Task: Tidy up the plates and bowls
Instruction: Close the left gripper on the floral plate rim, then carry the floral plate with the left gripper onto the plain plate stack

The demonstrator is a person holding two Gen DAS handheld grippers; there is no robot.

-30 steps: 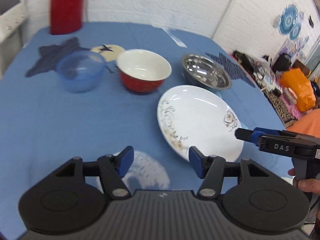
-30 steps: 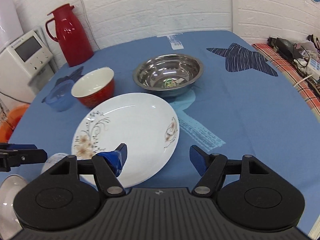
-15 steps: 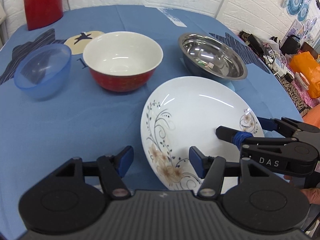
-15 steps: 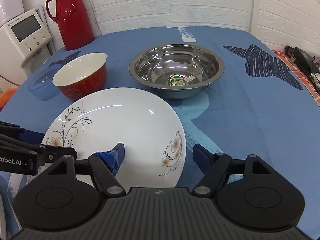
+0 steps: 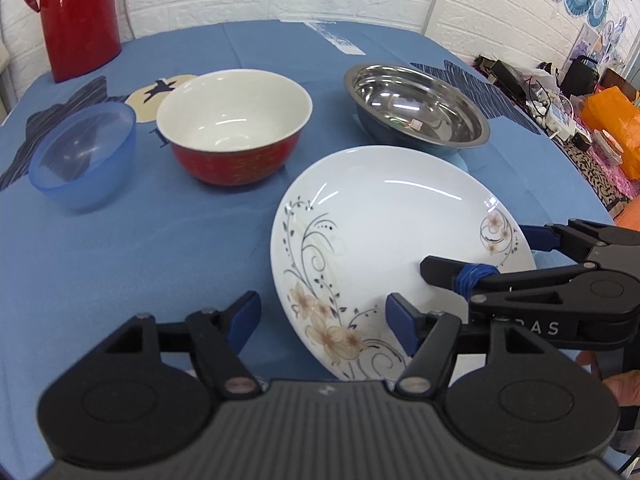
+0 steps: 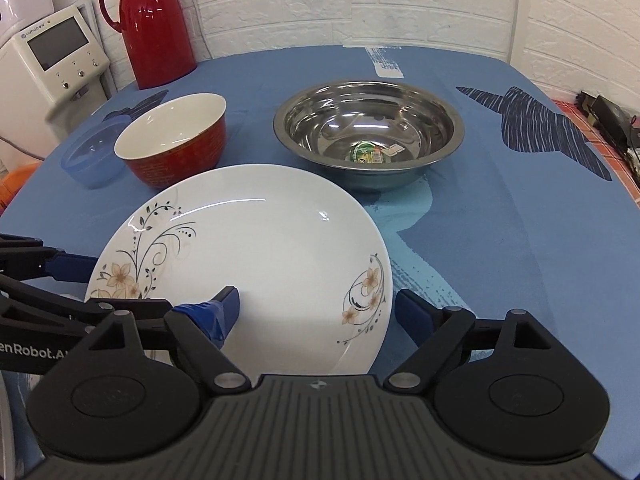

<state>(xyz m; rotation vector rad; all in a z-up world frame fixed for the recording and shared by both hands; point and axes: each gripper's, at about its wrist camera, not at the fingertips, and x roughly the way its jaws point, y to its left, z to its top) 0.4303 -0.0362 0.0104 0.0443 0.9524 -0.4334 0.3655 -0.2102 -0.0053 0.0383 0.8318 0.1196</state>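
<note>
White glazed porcelain is being straddled by both claws: the floral plate [image 6: 256,248] is lying on the blue tabletop [image 6: 500,240], just in front of the steel bowl [image 6: 368,136], and it is taken here as the landmark. Compared with the view a second ago, the plate is now being seen much closer and lower in both wrist cameras, so both claws are judged to be closing in on its near rim.

The right claw [image 6: 316,312] is being held wide open, with one pad over the inner face of the plate and the other outside the rim at the plate's right edge; nothing is being gripped by it. The left claw [image 5: 322,320] is likewise being held wide open and empty, with one pad over the plate's near-left rim and the other over bare cloth to the plate's left. Whether any pad is touching the porcelain cannot be told.

The red bowl [image 5: 234,120] is standing behind the plate to the left, and the blue plastic bowl [image 5: 82,156] further left of that. The plate is judged to be not yet lifted; a grasp on its rim is being prepared.
</note>
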